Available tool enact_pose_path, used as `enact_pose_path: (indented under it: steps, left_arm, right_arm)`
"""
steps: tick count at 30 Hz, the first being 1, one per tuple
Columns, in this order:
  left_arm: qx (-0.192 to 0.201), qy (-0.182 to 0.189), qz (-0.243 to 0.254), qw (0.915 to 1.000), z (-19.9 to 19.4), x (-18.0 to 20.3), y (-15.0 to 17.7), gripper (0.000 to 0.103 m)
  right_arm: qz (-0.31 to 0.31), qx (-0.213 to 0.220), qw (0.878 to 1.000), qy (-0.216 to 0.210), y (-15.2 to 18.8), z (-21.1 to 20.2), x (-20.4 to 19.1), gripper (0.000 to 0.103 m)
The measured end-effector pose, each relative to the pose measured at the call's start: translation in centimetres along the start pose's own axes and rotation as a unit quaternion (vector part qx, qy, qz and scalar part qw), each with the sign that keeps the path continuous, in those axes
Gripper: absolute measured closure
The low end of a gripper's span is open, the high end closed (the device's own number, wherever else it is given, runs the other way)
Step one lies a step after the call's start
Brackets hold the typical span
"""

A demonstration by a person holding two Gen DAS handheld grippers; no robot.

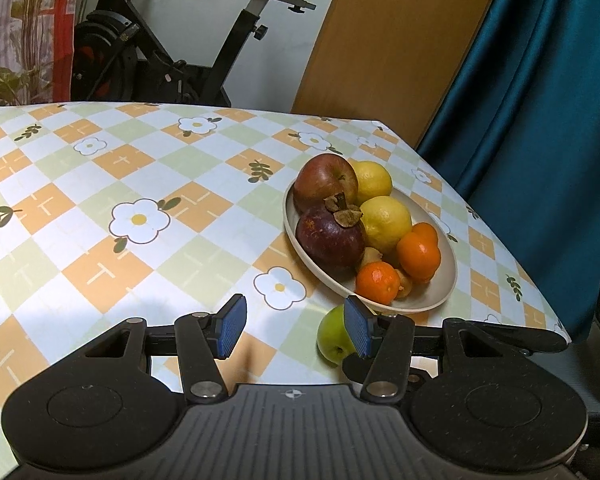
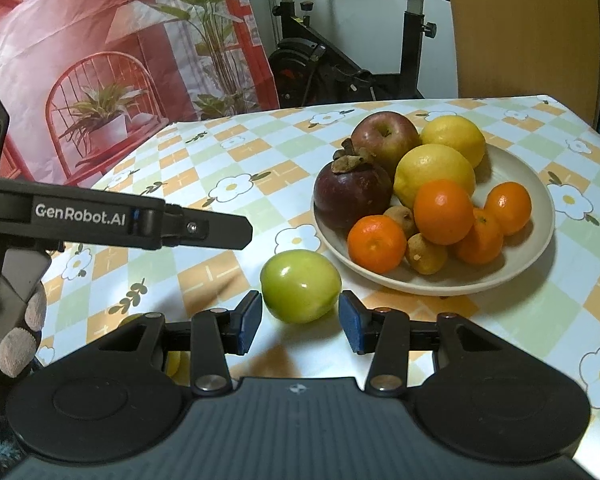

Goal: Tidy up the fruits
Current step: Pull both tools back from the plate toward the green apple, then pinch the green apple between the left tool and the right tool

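A cream plate (image 2: 532, 184) on the checked tablecloth holds a red apple (image 2: 384, 136), a dark purple fruit (image 2: 352, 196), two lemons (image 2: 432, 168), several small oranges (image 2: 442, 212) and small brown fruits (image 2: 424, 254). A green apple (image 2: 300, 286) lies on the cloth in front of the plate. My right gripper (image 2: 300, 322) is open, its pads on either side of the near part of the green apple. My left gripper (image 1: 296, 326) is open and empty over the cloth; the green apple (image 1: 332, 334) sits partly behind its right pad. The plate (image 1: 446, 276) lies ahead right.
The left gripper's arm (image 2: 120, 220) reaches across the left of the right wrist view, with a gloved hand (image 2: 16, 336) below it. The table's far edge (image 1: 180, 103) meets an exercise bike (image 1: 160, 60), a wooden panel (image 1: 400, 40) and a teal curtain (image 1: 540, 100).
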State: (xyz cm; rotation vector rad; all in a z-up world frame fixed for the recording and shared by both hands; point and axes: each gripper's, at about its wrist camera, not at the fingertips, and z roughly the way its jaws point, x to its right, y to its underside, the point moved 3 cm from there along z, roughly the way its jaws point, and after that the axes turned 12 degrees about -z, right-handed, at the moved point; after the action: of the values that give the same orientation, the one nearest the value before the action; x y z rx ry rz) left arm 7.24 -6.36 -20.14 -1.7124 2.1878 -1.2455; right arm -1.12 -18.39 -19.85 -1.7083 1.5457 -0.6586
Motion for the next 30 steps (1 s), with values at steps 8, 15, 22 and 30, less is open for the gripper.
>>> enact_pose_path:
  steps: [8, 15, 22, 30]
  left_arm:
    - [-0.02, 0.008, -0.003, 0.9998, 1.0, 0.6, 0.5, 0.047]
    - [-0.043, 0.021, 0.002, 0.9989, 2.5, 1.5, 0.7, 0.047]
    - [-0.067, 0.034, 0.01, 0.9971, 3.6, 2.1, 1.4, 0.054]
    - [-0.059, 0.036, 0.03, 0.9972, 2.6, 3.2, 1.2, 0.056]
  right_arm:
    - [0.006, 0.003, 1.0, -0.006, 0.1, 0.3, 0.2, 0.057]
    - [0.005, 0.0, 1.0, -0.003, 0.1, 1.0, 0.4, 0.054]
    - [0.009, 0.002, 1.0, -0.011, 0.1, 1.7, 0.6, 0.052]
    - [0.002, 0.008, 1.0, -0.008, 0.1, 1.0, 0.4, 0.054]
